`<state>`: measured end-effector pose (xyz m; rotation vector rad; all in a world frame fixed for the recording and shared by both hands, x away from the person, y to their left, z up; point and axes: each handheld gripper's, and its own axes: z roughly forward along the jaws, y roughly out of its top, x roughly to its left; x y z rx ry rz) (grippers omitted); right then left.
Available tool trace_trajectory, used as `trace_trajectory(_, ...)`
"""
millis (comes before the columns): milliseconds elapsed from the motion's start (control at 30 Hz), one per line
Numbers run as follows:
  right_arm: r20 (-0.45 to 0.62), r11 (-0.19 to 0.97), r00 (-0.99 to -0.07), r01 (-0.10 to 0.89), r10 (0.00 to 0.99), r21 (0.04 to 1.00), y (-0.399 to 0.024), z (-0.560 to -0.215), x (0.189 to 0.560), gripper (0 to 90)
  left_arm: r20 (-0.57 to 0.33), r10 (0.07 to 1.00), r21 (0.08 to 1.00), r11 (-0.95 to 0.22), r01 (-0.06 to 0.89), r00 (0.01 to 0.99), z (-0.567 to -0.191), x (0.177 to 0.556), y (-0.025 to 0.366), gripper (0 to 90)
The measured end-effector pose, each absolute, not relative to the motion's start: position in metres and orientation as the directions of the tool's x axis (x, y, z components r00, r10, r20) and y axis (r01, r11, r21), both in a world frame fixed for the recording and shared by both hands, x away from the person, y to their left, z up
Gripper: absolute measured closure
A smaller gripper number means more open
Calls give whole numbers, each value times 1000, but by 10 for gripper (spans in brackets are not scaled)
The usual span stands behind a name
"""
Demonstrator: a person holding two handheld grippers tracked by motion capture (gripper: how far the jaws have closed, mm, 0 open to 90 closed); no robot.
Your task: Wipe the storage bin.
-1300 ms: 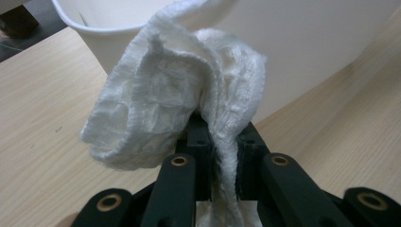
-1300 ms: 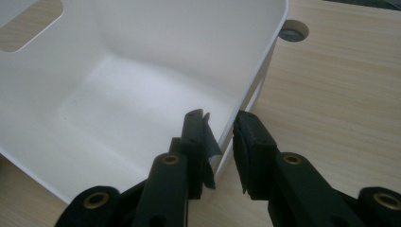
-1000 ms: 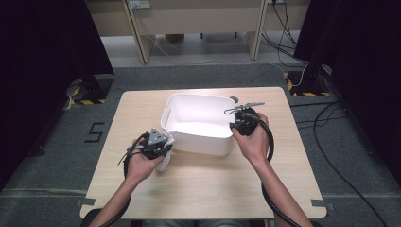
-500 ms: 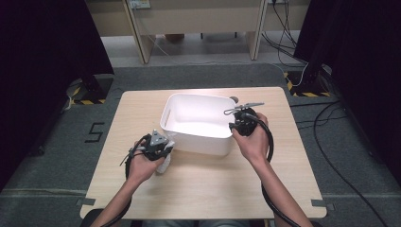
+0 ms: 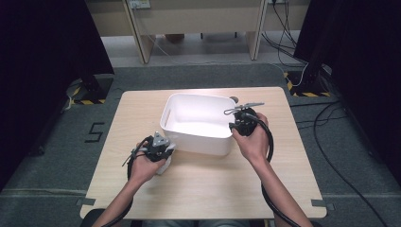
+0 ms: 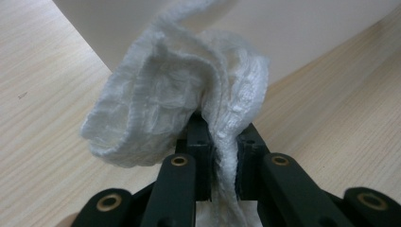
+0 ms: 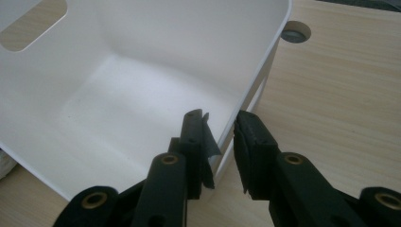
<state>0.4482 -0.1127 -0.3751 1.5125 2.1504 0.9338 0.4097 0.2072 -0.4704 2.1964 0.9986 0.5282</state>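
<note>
A white plastic tub point(image 5: 195, 98) stands in the middle of the wooden table point(image 5: 213, 189). My left gripper point(image 5: 160, 150) hovers just off the tub's near left corner, shut on a crumpled white cloth point(image 5: 164, 166). In the left gripper view the cloth point(image 6: 179, 104) bulges above the closed jaws point(image 6: 222, 130), with the tub's outer wall right behind it. My right gripper point(image 5: 239, 126) is at the tub's right wall. In the right gripper view one jaw stands inside the tub point(image 7: 142, 42) and the other outside, the gripper point(image 7: 220, 125) shut on the wall's rim.
A round cable hole point(image 7: 295, 32) sits in the tabletop just beyond the tub's far right corner. Bare wood lies in front of the tub and to both sides. Dark curtains and floor cables surround the table.
</note>
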Motion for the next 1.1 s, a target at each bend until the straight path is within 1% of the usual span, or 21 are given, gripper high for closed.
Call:
trace_trajectory(500, 80, 216, -369, 692, 926, 689, -112, -375, 448, 742, 77, 773, 688, -498, 528, 630, -479, 413, 207, 798)
trace_trajectory(767, 80, 218, -372, 691, 925, 689, -112, -375, 448, 742, 92, 762, 687, -515, 512, 641, -478, 408, 199, 798)
trace_trajectory(1100, 77, 220, -372, 689, 925, 690, -112, -375, 448, 743, 81, 755, 693, -512, 508, 650, -475, 407, 193, 798)
